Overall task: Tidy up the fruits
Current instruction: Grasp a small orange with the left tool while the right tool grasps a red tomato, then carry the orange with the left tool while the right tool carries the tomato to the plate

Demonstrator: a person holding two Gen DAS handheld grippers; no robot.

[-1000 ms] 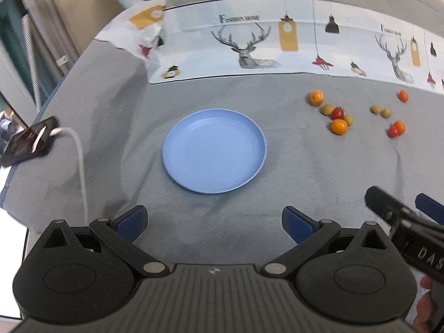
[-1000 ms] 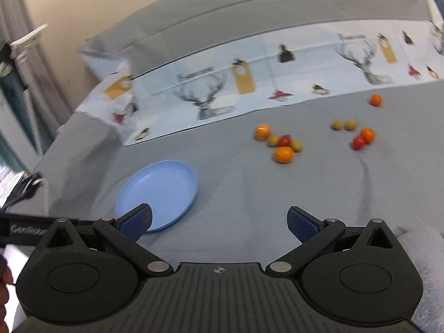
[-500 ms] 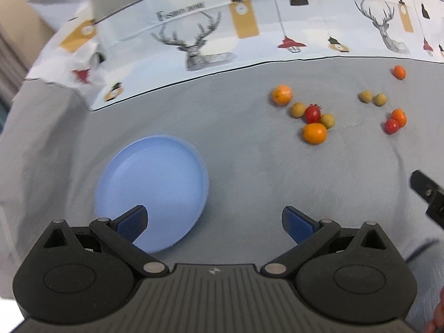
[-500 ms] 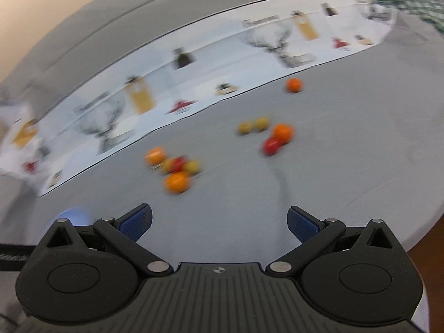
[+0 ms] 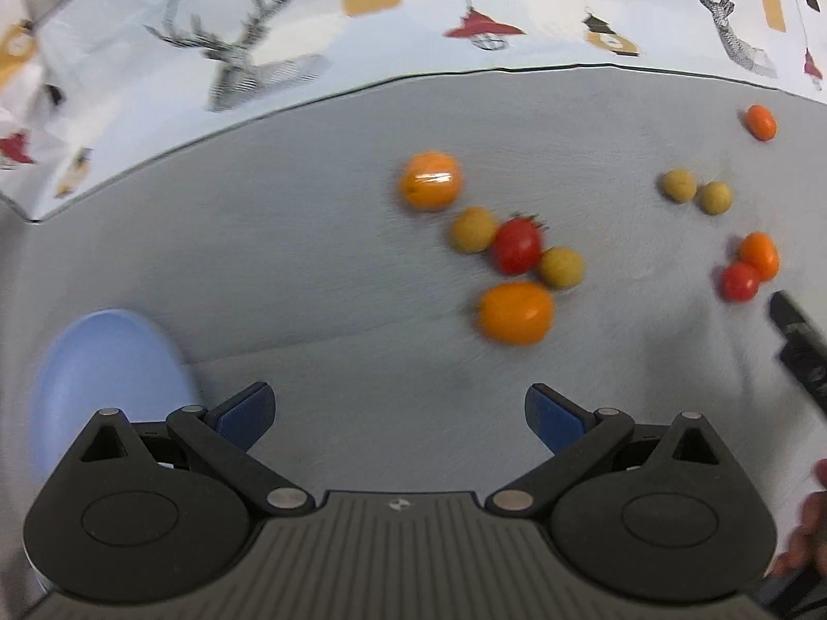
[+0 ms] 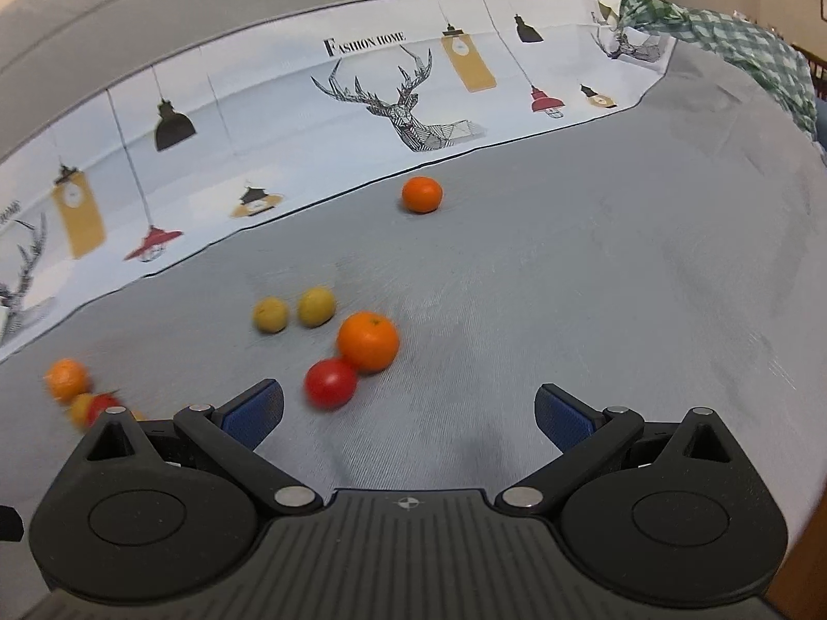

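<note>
Both grippers have advanced toward the scattered fruit since half a second ago; the blue plate (image 5: 111, 377) has slid to the lower left of the left wrist view and has left the right wrist view altogether.

Left gripper (image 5: 399, 408): fingers spread apart, nothing between them, above bare grey cloth (image 5: 320, 279). Ahead of it, a cluster of five: an orange (image 5: 430, 180) farthest back, a yellow-green fruit (image 5: 473, 230) touching a red tomato (image 5: 517, 246), a second yellow-green fruit (image 5: 562, 267) on the tomato's other side, and a nearer orange (image 5: 516, 312). All are motion-blurred, so the yellow-green ones cannot be named more exactly.

Right gripper (image 6: 408, 411): fingers likewise apart and empty. Just ahead, a red tomato (image 6: 331, 382) touches an orange (image 6: 368, 341); behind them sit two yellow-green fruits (image 6: 270, 314) side by side; a lone small orange (image 6: 422, 195) lies near the cloth's far edge, by the deer-print sheet (image 6: 398, 98).

Right wrist view only: a green checked cloth (image 6: 723, 36) at the far right corner. Left wrist view only: the plate, and the dark tip of the other gripper at the right edge.
</note>
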